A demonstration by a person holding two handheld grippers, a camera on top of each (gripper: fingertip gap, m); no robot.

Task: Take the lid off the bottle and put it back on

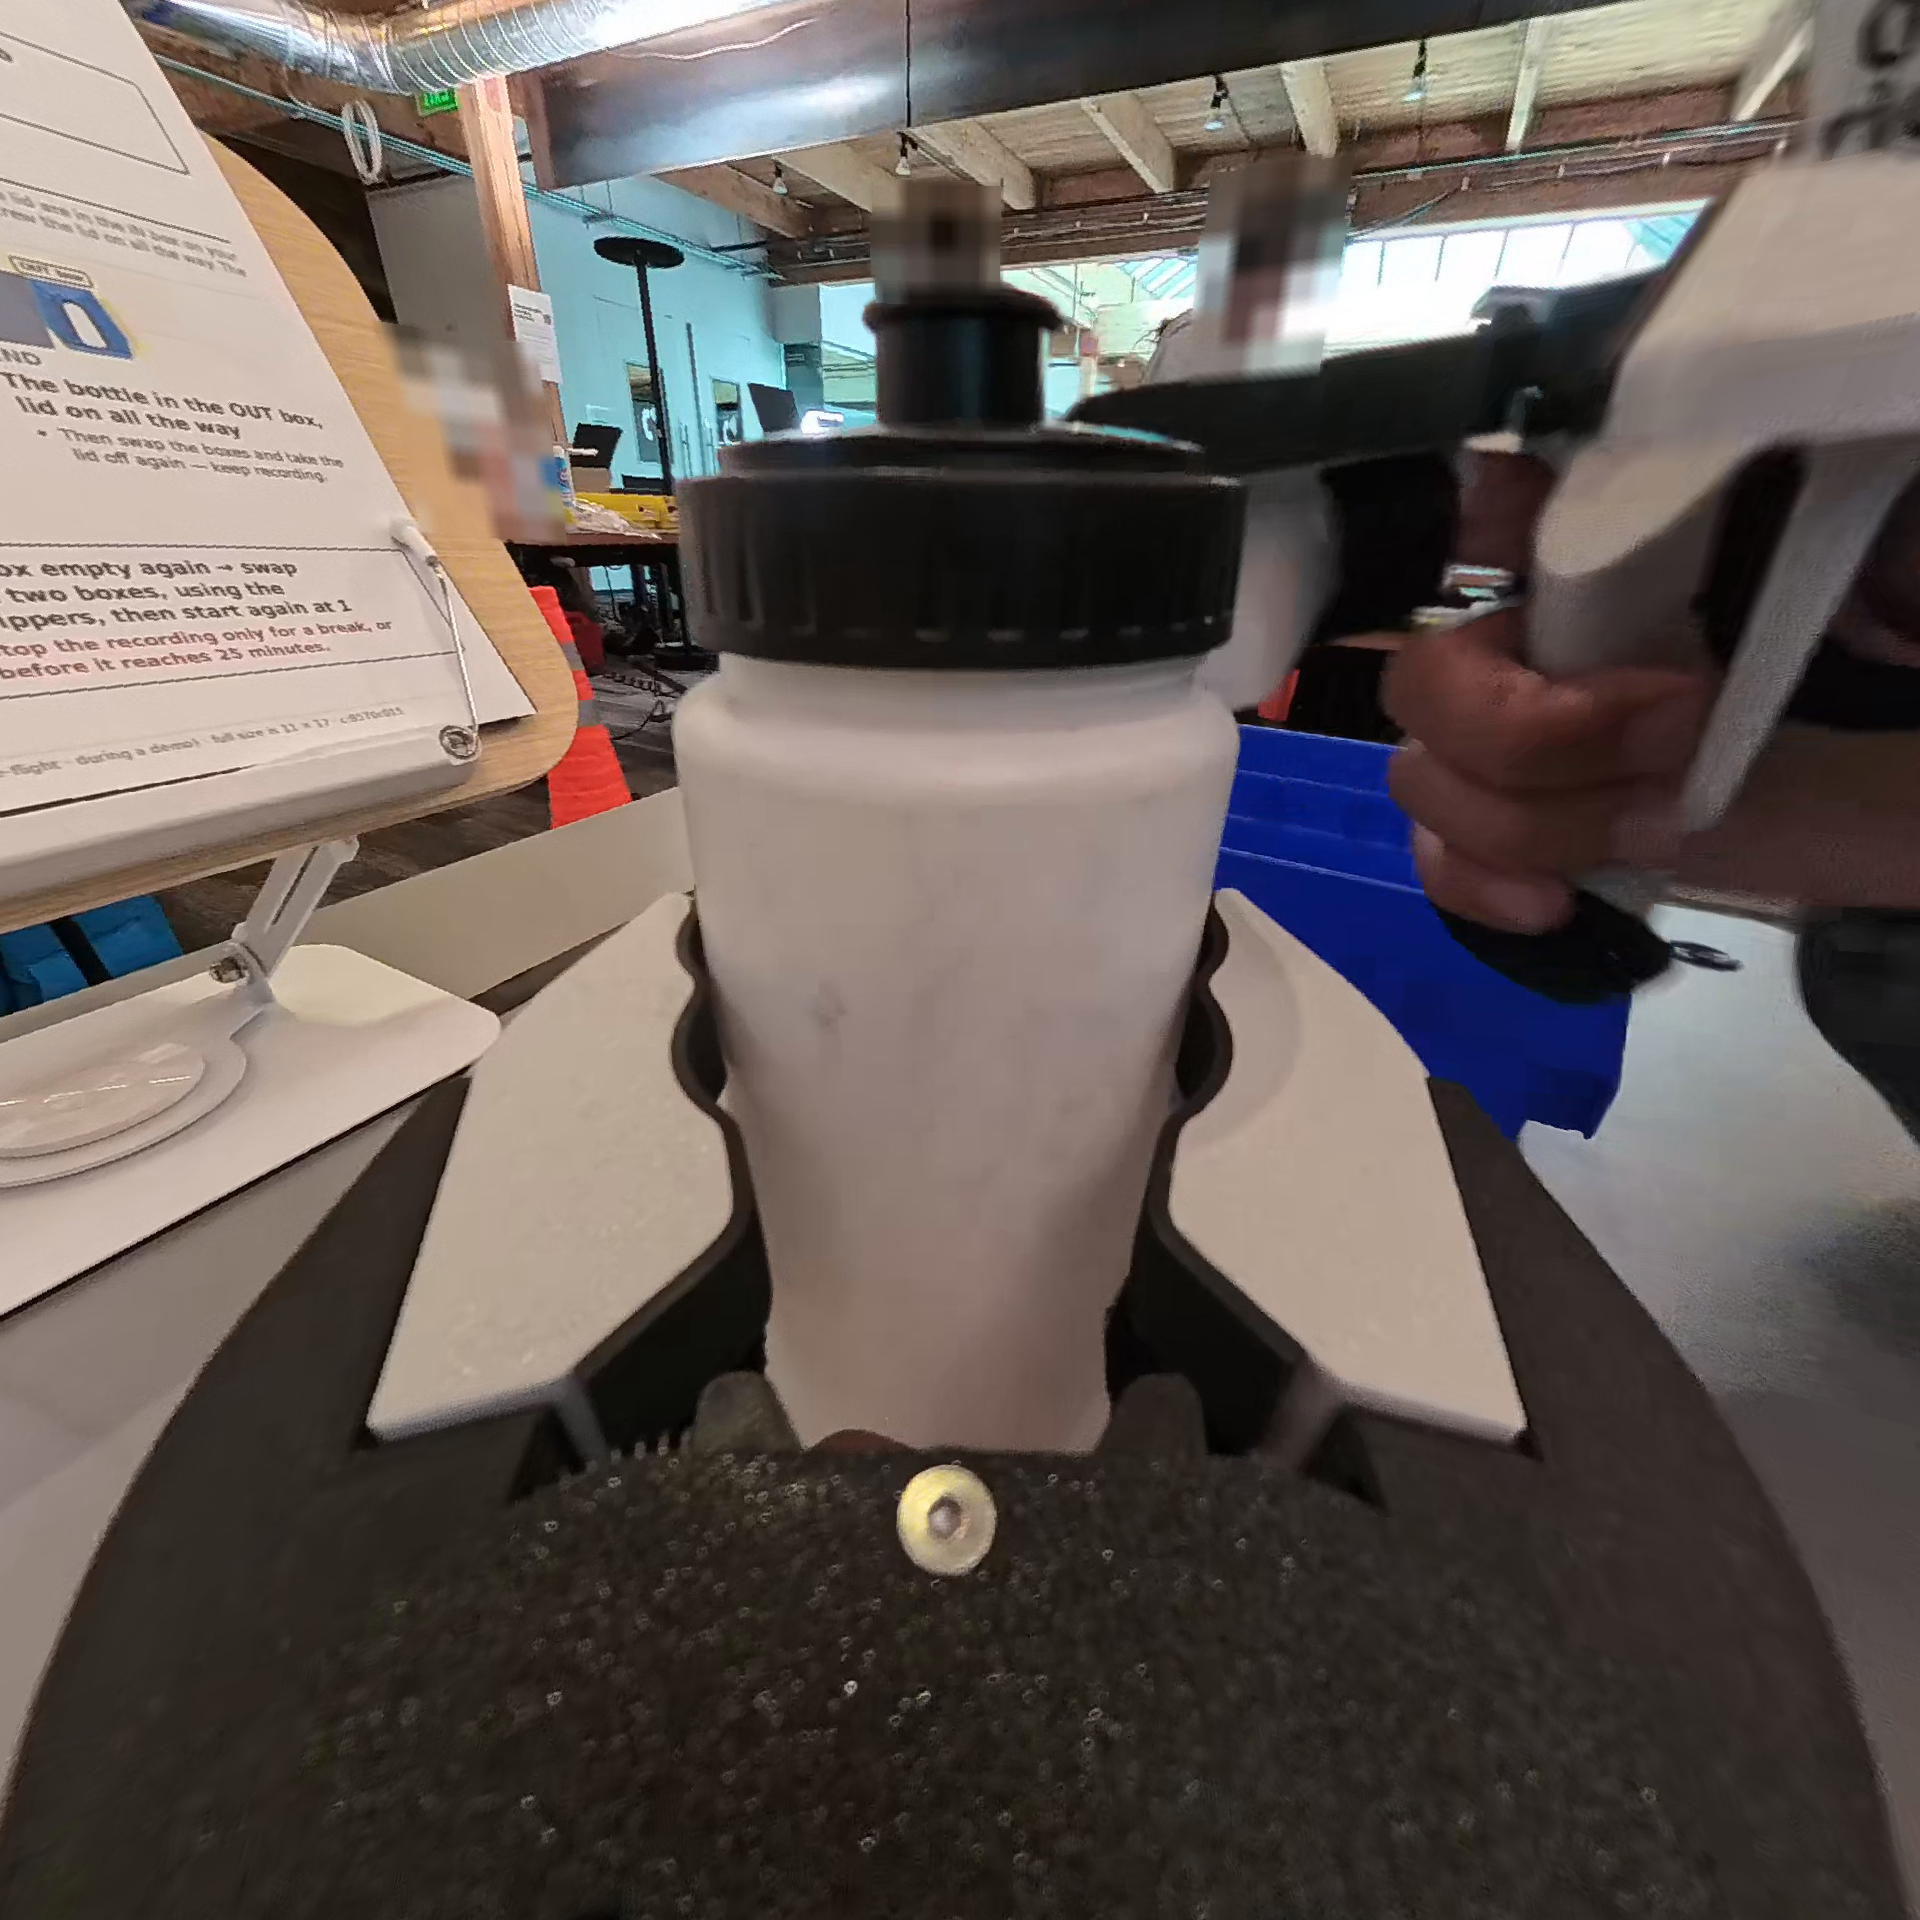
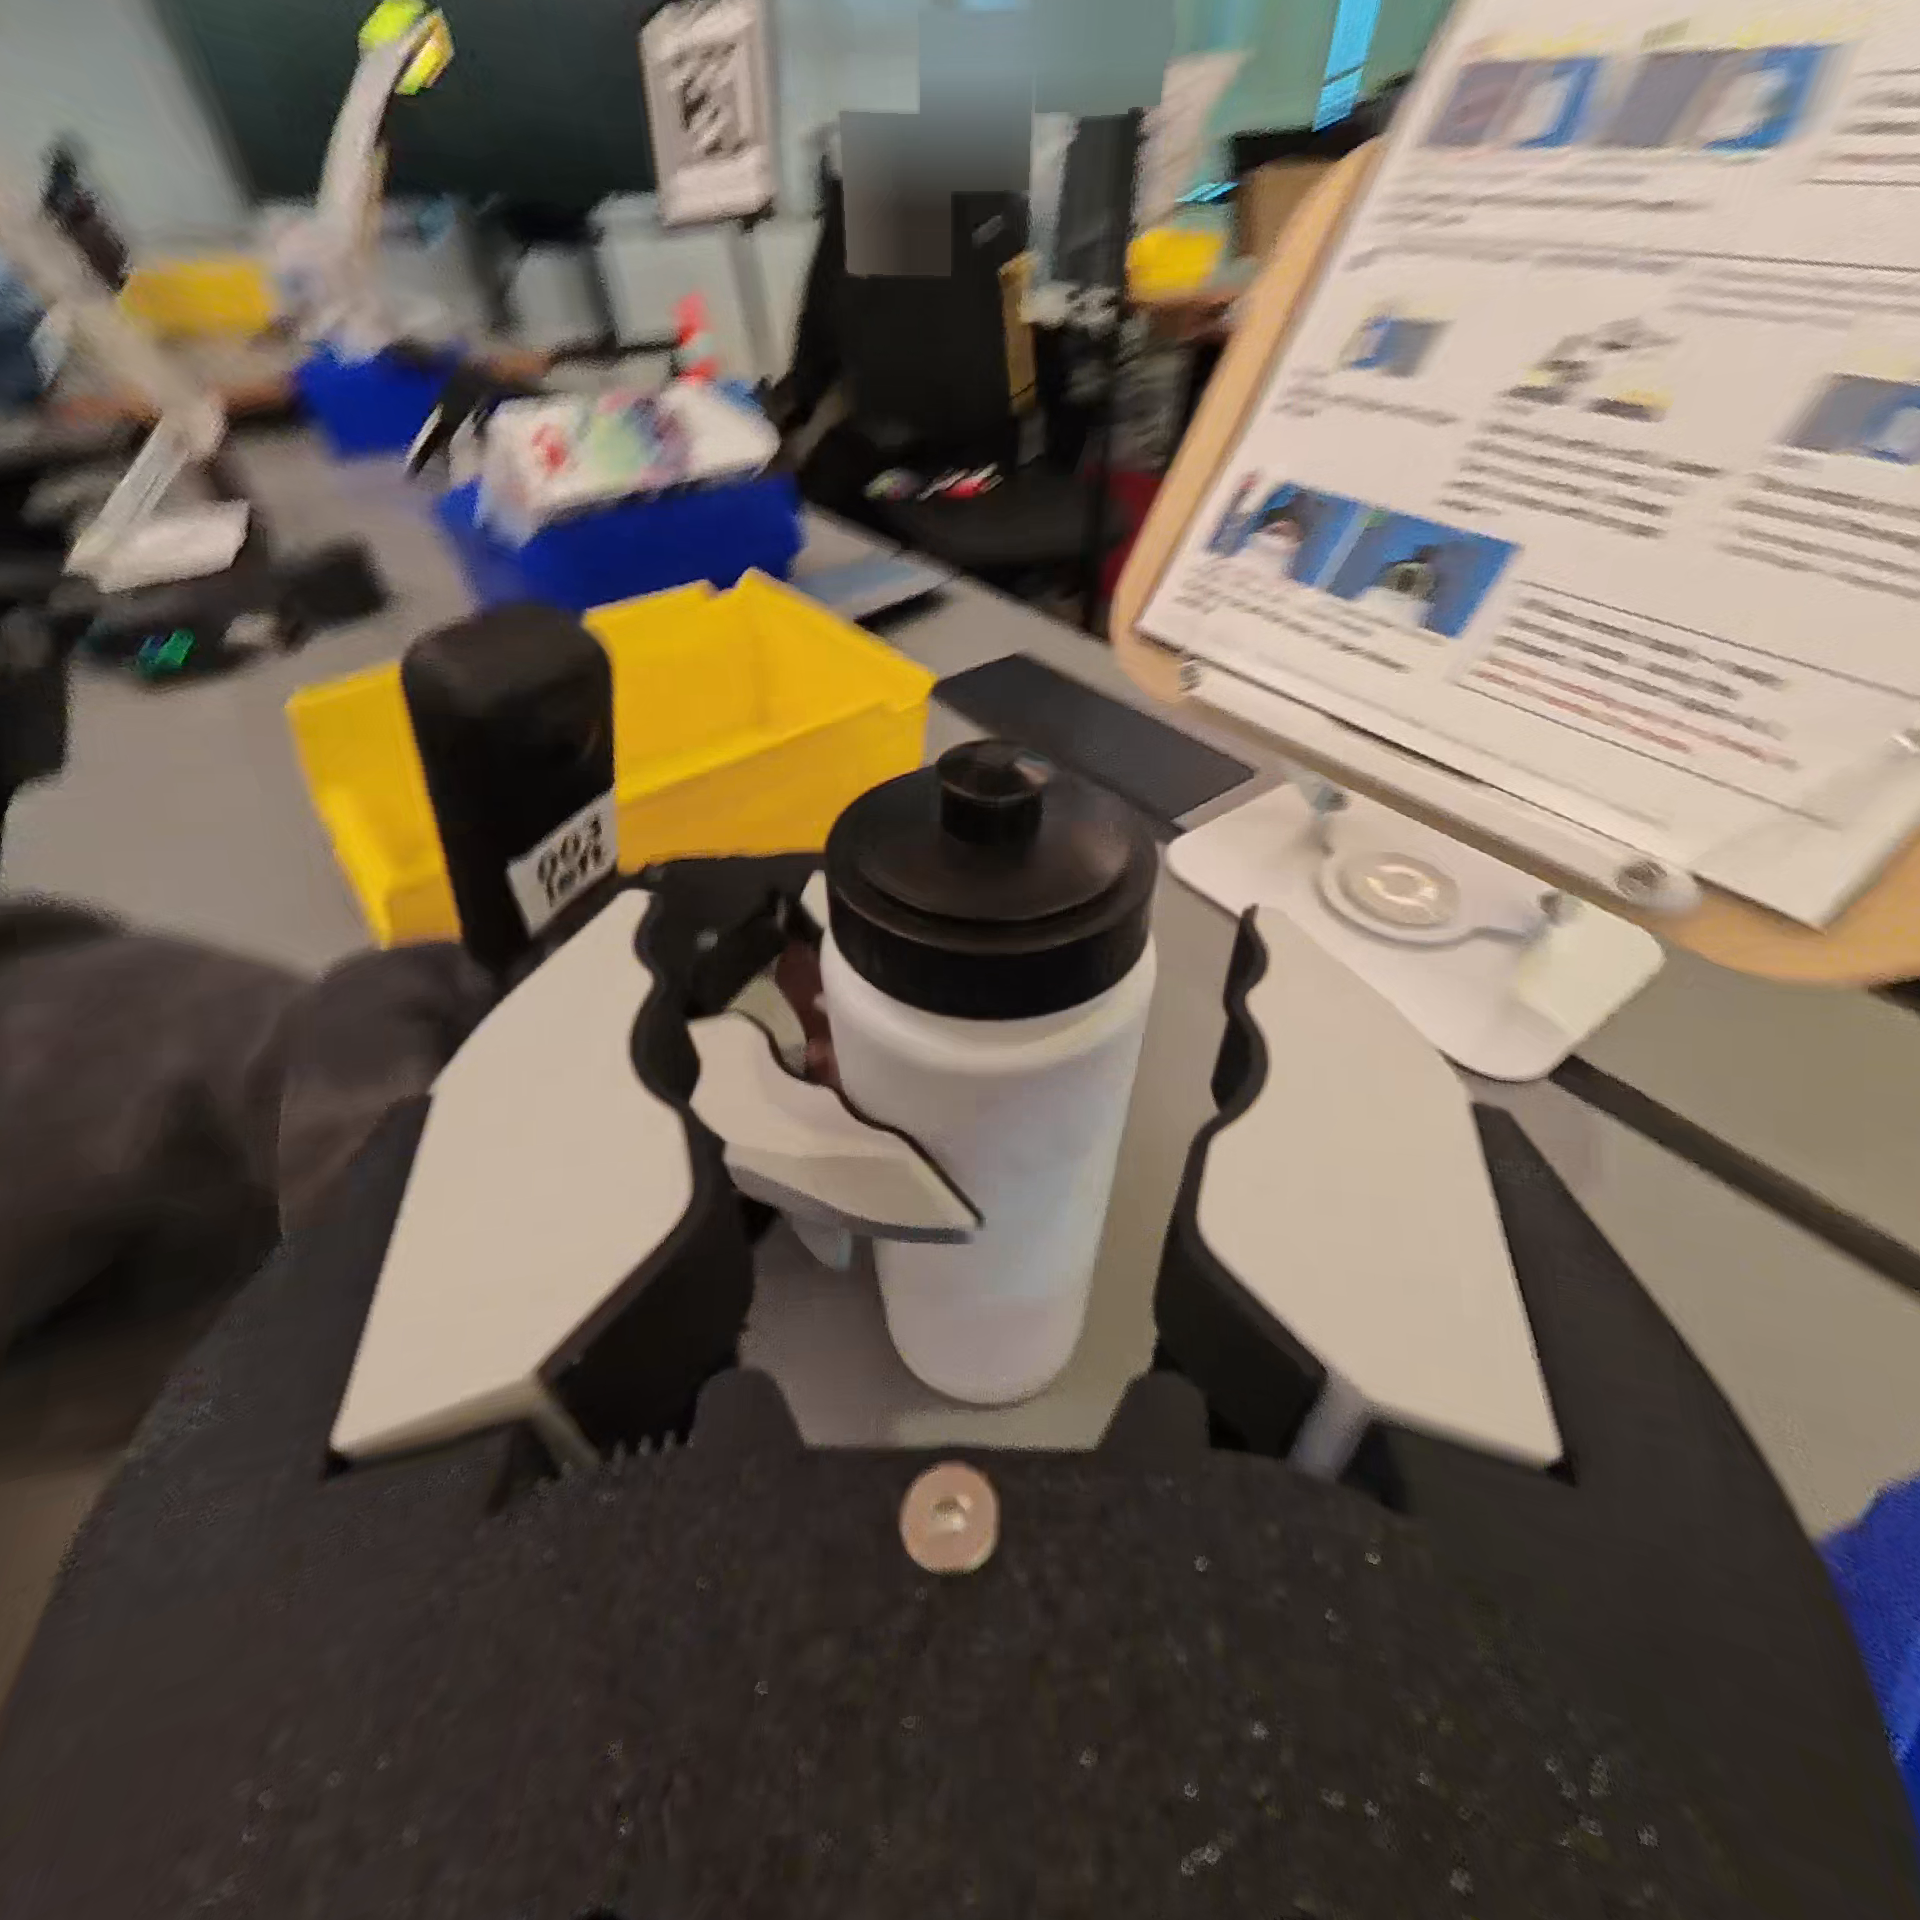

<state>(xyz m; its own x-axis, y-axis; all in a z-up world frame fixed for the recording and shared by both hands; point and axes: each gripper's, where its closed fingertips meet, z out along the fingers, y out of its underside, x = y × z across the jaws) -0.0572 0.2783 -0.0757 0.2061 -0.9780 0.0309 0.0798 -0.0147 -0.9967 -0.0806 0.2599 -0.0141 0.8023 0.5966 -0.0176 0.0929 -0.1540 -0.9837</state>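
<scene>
A white bottle (image 1: 951,1039) with a black ribbed screw lid (image 1: 961,551) and pull spout stands upright. My left gripper (image 1: 953,935) is shut on the bottle's body, below the lid. The lid sits on the bottle's neck. In the right wrist view the bottle (image 2: 997,1143) and its lid (image 2: 987,904) stand between the fingers of my right gripper (image 2: 951,935), which is open, with a gap on both sides. The left gripper's fingers (image 2: 831,1153) clamp the bottle from the left. In the left wrist view the right gripper (image 1: 1262,520) reaches the lid from the right, held by a hand (image 1: 1538,769).
An instruction sheet on a wooden stand (image 1: 208,520) is at the left, seen at the right in the right wrist view (image 2: 1558,468), with a white base (image 2: 1455,935). A yellow bin (image 2: 790,675) sits behind the bottle. A blue bin (image 1: 1351,914) lies to the right.
</scene>
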